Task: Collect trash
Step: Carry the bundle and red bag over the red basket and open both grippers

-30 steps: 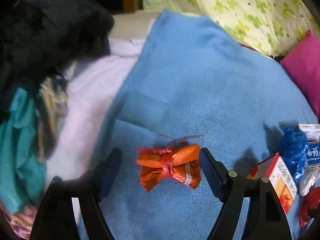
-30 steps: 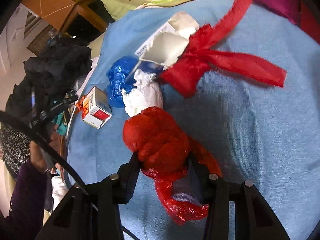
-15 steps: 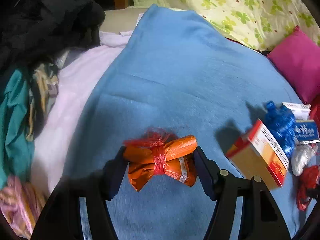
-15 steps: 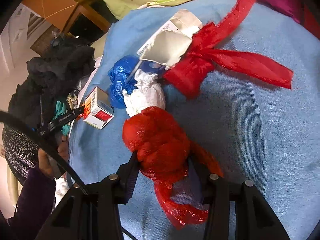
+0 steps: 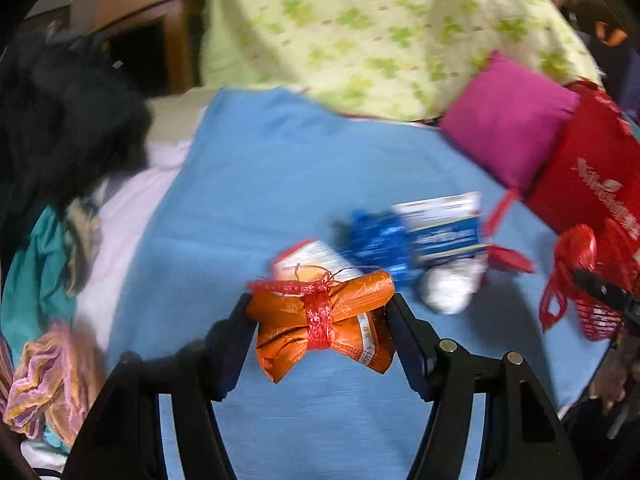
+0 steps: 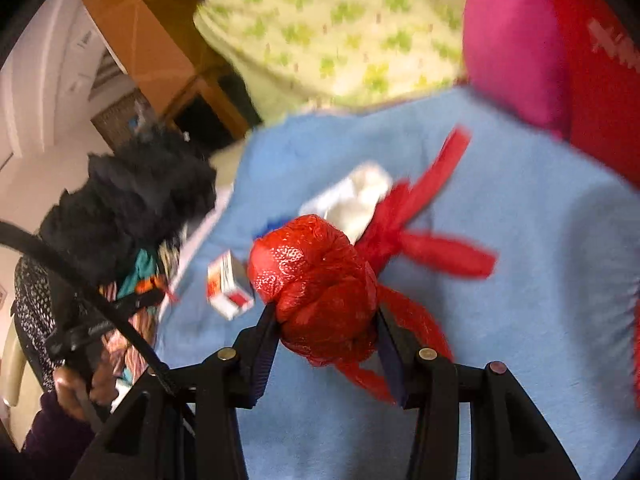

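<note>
A: Left wrist view, entry one. Left gripper [image 5: 320,320] had its jaws closed on an orange packet [image 5: 322,320], one finger pressed to each end. Packet was cinched at the middle with red mesh tie, bow-shaped, and sat in front of the blue blanket [image 5: 256,192].

B: Other trash in that view?

A: Past the packet, a small carton [image 5: 310,260], partly hidden by it. Then a blue bag [image 5: 376,240], a blue-and-white box [image 5: 444,228] and a white wad [image 5: 452,288], bunched together on the blanket. All blurred. At right edge, a red mesh bundle [image 5: 576,276], with a dark finger crossing it.

B: Surroundings?

A: Pink cushion [image 5: 508,120] and a red bag [image 5: 592,176] at the far right, green-patterned quilt [image 5: 372,32] behind, dark clothes [image 5: 68,120] piled left.

B: Right wrist view?

A: Right gripper [image 6: 326,320] held a red mesh ball [image 6: 320,288], jaws clamped on either side of it. Loose tails trailed down between the fingers. Whether it was clear of the blanket or resting on it, could not tell.

B: Beyond it?

A: Carton [image 6: 228,284] just left of the ball. Red strip [image 6: 432,216] knotted and splayed out behind, white wad [image 6: 356,200] beside it. Left gripper [image 6: 132,300] showed at the left edge, orange packet [image 6: 148,284] barely visible in it.
</note>
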A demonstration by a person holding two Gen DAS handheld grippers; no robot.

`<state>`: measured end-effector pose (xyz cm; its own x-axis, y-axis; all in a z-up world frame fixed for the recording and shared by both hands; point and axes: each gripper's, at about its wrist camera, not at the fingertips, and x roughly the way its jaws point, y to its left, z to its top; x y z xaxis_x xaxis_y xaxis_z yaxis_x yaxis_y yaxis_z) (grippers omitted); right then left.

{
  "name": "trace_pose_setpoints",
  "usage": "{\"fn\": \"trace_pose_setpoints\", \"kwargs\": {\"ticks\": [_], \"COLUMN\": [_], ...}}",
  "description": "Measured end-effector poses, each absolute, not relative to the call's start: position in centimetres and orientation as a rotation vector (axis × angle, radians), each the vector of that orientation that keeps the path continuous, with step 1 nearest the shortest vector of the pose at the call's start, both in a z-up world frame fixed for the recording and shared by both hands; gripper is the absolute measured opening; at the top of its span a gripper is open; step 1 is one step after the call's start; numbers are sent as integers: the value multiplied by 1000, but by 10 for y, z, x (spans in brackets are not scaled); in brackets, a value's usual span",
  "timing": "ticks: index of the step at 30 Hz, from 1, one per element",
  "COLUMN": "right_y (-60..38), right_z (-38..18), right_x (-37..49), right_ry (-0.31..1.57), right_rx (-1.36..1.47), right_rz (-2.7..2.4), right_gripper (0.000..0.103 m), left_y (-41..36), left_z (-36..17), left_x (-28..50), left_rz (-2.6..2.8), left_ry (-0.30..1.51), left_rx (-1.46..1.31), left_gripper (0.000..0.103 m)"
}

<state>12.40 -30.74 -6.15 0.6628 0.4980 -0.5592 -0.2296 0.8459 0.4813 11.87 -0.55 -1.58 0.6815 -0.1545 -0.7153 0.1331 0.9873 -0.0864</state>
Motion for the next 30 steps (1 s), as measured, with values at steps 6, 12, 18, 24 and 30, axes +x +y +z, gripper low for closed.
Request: {"fn": "trace_pose_setpoints", "kwargs": {"ticks": [6,12,18,24,30], "right_y": [-357,-419,-483,-543,-581], "right_z": [-18,4,6,-7,-25], "right_x": [76,30,-9,-41,-55], "right_ry": [474,268,122,49,25], "right_rx": [399,522,659,783,903], "right_rz": [357,268,133,32,-32], "right_gripper": [49,49,51,51,66], "left_y": [-86,-173,-264,-346,-412], "left_z": [17,44,65,81,70], "left_x": [106,98,90,83,90], "left_rz": [-321,-474,-615,-734,-818], "left_ry": [756,720,693,670,726], "left_rx": [29,85,136,168,169], "left_gripper": [67,67,67,67,68]}}
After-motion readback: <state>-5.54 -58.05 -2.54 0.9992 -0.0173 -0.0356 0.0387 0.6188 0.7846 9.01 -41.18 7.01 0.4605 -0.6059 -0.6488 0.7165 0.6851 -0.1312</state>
